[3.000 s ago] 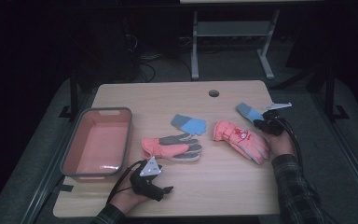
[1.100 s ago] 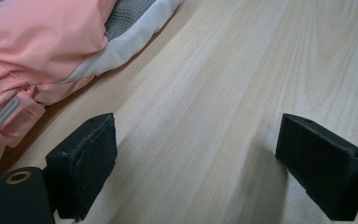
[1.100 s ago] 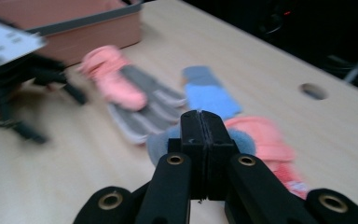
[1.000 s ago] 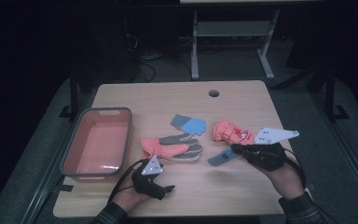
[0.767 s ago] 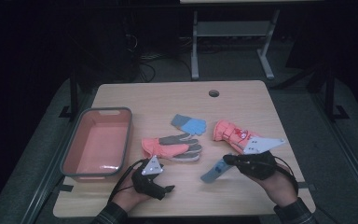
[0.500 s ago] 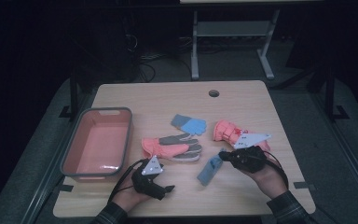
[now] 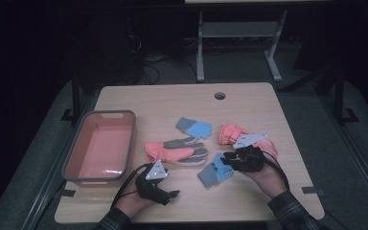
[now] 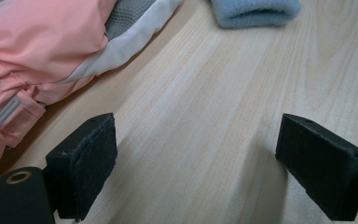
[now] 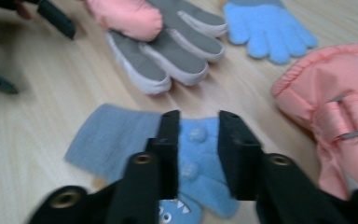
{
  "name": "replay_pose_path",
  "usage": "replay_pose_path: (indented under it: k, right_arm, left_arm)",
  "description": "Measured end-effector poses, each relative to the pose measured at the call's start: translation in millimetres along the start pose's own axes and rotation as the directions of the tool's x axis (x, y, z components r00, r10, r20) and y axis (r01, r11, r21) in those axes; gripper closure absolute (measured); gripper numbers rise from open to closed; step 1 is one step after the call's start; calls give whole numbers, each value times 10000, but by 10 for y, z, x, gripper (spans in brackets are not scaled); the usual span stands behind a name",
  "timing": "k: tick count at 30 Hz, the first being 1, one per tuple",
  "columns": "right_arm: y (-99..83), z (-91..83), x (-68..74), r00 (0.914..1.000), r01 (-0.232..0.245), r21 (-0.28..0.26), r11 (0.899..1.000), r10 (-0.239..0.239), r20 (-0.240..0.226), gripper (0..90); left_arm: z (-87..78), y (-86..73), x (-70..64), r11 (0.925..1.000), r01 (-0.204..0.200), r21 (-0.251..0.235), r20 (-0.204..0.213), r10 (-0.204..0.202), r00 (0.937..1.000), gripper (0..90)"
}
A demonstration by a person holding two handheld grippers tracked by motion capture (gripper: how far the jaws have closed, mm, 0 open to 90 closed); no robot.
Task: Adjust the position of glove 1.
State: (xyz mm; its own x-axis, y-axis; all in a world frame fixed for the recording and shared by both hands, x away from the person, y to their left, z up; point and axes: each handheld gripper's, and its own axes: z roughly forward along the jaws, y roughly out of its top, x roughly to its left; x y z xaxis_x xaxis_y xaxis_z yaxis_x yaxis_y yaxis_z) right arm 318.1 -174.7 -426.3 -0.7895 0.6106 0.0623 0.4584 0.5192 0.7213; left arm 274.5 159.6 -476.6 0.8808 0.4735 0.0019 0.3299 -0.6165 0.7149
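We're mid-carry: R gripper [image 7: 227, 160] is clamped on the blue fleece glove [image 7: 214, 170] (jaws pinch a fold near its bobbles in the right gripper view), glove low over the table [image 7: 172, 103] at front-centre, likely dragging on it. L gripper [image 7: 170, 192] sits at the near edge w/ jaws wide apart, nothing between them, just bare wood; pink ski glove [image 8: 32, 51] close ahead-left of it.

Next move, we judge: haul the blue glove left toward the pink bin [image 7: 100, 146], or lay it by its mate, the other blue glove [image 7: 195, 127]. Cannot tell which.

Room: front strip between the grippers is open. Pink/grey glove lies between carried glove and bin, so lift over it. Second pink glove [image 7: 232, 134] just behind R gripper. Far half of table free.
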Motion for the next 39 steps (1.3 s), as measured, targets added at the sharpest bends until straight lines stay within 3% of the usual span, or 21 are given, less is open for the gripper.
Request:
replay_pose_path:
  k: [1,3,5,8,11,22,26,28,33,34,35,37,39]
  right_arm:
    - [-9,9,5,9998,140,100,9999,-138,-138,845]
    - [-29,64,39,9988,296,283,9992,-285,-396,900]
    - [-50,154,72,9969,460,710,9964,-412,-674,900]
    - [-88,259,126,9944,616,943,9936,-530,-913,900]
    - [-134,361,183,9926,848,1350,9872,-719,-981,900]
    - [-64,469,457,9725,1695,1253,9775,-1452,-1823,900]
    - [-25,517,578,9633,1931,1227,9735,-1643,-2124,900]
    - [-18,545,595,9541,2349,1112,9657,-2071,-2163,900]
    - [-3,563,664,9425,2570,1068,9605,-2247,-2473,900]
    - [1,553,663,9431,2536,1079,9613,-2209,-2485,887]
    - [6,537,677,9489,2240,1119,9681,-1905,-2515,869]
    - [25,498,634,9477,2315,931,9684,-2029,-2465,833]
    - [57,454,592,9536,2126,785,9740,-1893,-2343,813]
  left_arm:
    - [0,0,0,10000,-1,3,-1,1,10000,119]
    - [1,-1,-1,10000,-1,-10,-9,1,10000,119]
    - [1,-3,-7,10000,72,-19,18,-72,10000,119]
    - [0,-4,-10,10000,60,-27,15,-60,10000,119]
    - [1,-6,-13,9999,97,-31,28,-96,9999,119]
    - [0,-6,-13,9999,102,-29,31,-102,9999,119]
    - [0,-5,-13,9999,99,-31,9,-99,10000,119]
    - [0,-5,-12,9999,95,-42,9,-95,10000,119]
    - [1,-5,-12,9999,92,-60,0,-92,10000,119]
    - [1,-5,-12,9999,98,-62,2,-98,10000,119]
    - [1,-5,-13,9999,107,-59,3,-107,9999,119]
    - [1,-5,-14,9999,130,-61,5,-130,9999,119]
    - [2,-6,-16,9999,148,-67,29,-148,9999,119]
